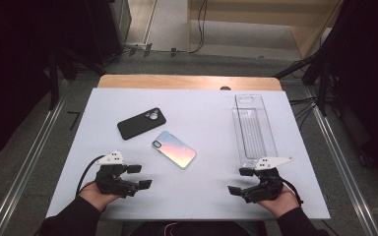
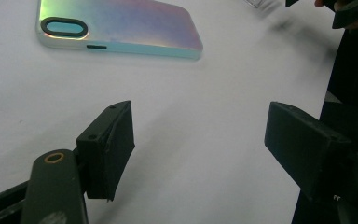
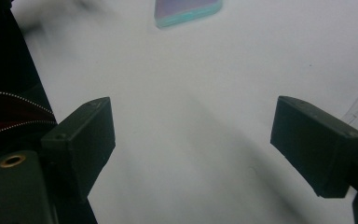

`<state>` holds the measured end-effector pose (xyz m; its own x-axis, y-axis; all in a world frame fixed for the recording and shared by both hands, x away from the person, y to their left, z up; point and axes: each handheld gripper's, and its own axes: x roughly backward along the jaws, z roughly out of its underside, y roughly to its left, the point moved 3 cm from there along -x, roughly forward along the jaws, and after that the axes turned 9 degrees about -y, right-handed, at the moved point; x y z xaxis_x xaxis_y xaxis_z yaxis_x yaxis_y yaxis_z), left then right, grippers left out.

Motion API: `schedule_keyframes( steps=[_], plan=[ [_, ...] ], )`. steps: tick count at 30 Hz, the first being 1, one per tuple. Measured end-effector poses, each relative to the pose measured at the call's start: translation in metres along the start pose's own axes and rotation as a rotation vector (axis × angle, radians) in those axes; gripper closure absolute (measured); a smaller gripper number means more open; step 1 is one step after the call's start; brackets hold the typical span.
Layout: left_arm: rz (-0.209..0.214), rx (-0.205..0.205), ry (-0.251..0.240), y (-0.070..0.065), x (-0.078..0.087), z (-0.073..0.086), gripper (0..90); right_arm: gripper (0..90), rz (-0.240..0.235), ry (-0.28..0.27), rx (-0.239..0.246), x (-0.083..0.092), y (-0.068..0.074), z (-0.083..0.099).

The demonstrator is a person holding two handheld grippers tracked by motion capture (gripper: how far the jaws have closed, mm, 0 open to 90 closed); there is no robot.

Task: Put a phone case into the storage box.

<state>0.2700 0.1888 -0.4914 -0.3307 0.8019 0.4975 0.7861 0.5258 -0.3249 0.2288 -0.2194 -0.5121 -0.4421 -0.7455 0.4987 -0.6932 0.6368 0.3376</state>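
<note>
High view: both hand-held grippers, left (image 1: 139, 176) and right (image 1: 240, 180), wide and empty at lower frame; iridescent rectangular phone case (image 1: 174, 149) centre, untouched; all work left.

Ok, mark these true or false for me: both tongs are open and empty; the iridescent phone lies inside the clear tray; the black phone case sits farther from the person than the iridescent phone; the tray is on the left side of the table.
1. Left tongs and right tongs are open and empty: true.
2. The iridescent phone lies inside the clear tray: false, it lies on the bare white table, apart from the tray.
3. The black phone case sits farther from the person than the iridescent phone: true.
4. The tray is on the left side: false, it is on the right, by the right tongs.
</note>
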Motion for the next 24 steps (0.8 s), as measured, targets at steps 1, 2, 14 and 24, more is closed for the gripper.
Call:
schedule_keyframes(
  steps=[1,2,14,24],
  plan=[
    [-0.001,-0.001,0.002,0.0002,0.0003,0.0,24.3,12.0,0.0,-0.001,0.0,0.0,0.0,0.0],
    [-0.001,0.0,0.002,0.0003,0.0004,-0.0001,24.3,12.0,0.0,-0.001,0.0,0.0,0.0,0.0],
    [0.0,0.007,0.0,0.0008,0.0,-0.0006,24.3,12.0,0.002,0.001,-0.004,0.0,-0.0006,0.0008],
    [0.001,0.01,0.0,0.0005,0.0001,-0.0008,24.3,12.0,0.01,-0.007,-0.015,-0.0009,-0.0011,0.0002]
  ],
)
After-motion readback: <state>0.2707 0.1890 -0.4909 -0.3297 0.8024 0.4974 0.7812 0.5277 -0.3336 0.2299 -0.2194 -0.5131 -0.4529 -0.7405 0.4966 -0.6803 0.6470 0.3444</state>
